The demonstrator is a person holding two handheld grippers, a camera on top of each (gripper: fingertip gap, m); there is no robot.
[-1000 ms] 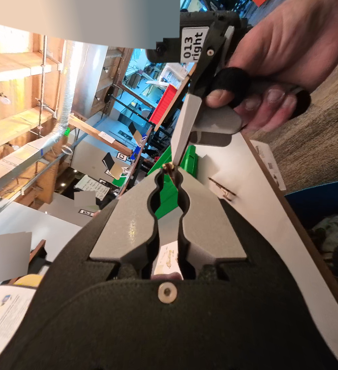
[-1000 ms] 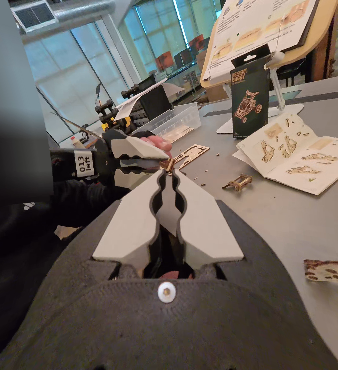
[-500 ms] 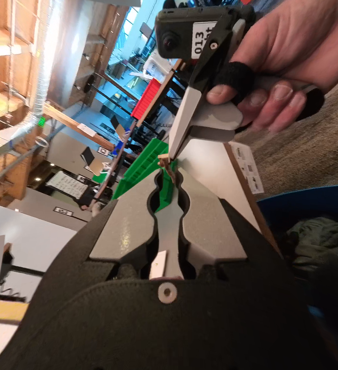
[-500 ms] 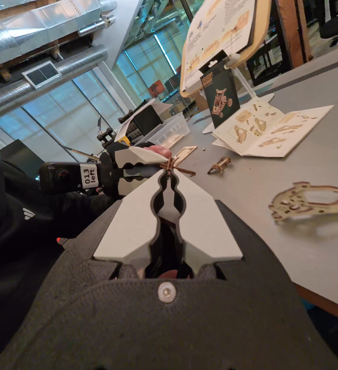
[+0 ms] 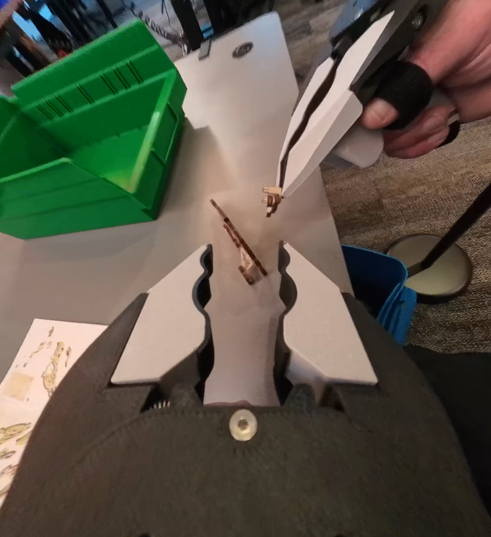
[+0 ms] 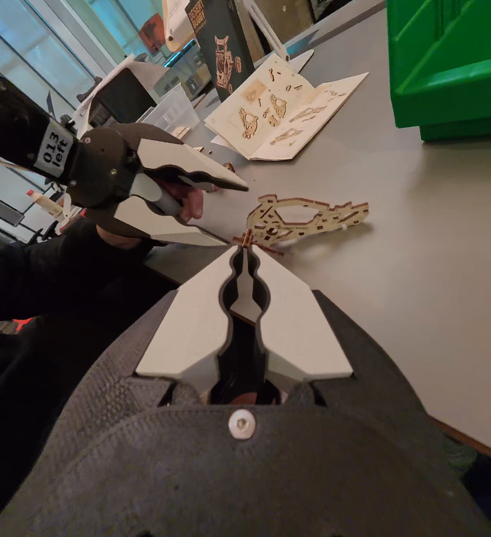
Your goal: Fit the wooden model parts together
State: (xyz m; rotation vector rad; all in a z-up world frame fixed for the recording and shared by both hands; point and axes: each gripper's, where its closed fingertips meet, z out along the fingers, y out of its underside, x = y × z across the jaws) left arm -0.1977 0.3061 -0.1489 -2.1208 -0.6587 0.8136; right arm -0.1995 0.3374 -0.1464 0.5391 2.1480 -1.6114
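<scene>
My right gripper [image 6: 244, 247] is shut on a small cross-shaped wooden part [image 6: 245, 236]. In the left wrist view this gripper [image 5: 280, 193] hangs above the table with the part [image 5: 271, 197] sticking out of its tips. My left gripper [image 5: 245, 245] is open and empty, and in the right wrist view [image 6: 237, 216] its jaws stand wide apart. A flat wooden frame piece [image 6: 305, 220] stands tilted on the grey table [image 6: 383, 290], just beyond both grippers' tips. It shows edge-on in the left wrist view [image 5: 232, 232], ahead of the open fingers, and neither gripper touches it.
A green bin [image 5: 78, 130] stands at the back left of the table and also shows in the right wrist view [image 6: 456, 72]. An open instruction booklet [image 6: 282, 113], a black kit box [image 6: 221, 43] and a clear tray [image 6: 171, 113] lie farther off. A blue bin [image 5: 378, 290] stands beside the table's edge. Less than 4 cm separates the two grippers' tips.
My left gripper was shut at the small part together with the right. It has opened and drawn back, and the part stays in the right gripper. Both grippers have swung down towards the table.
</scene>
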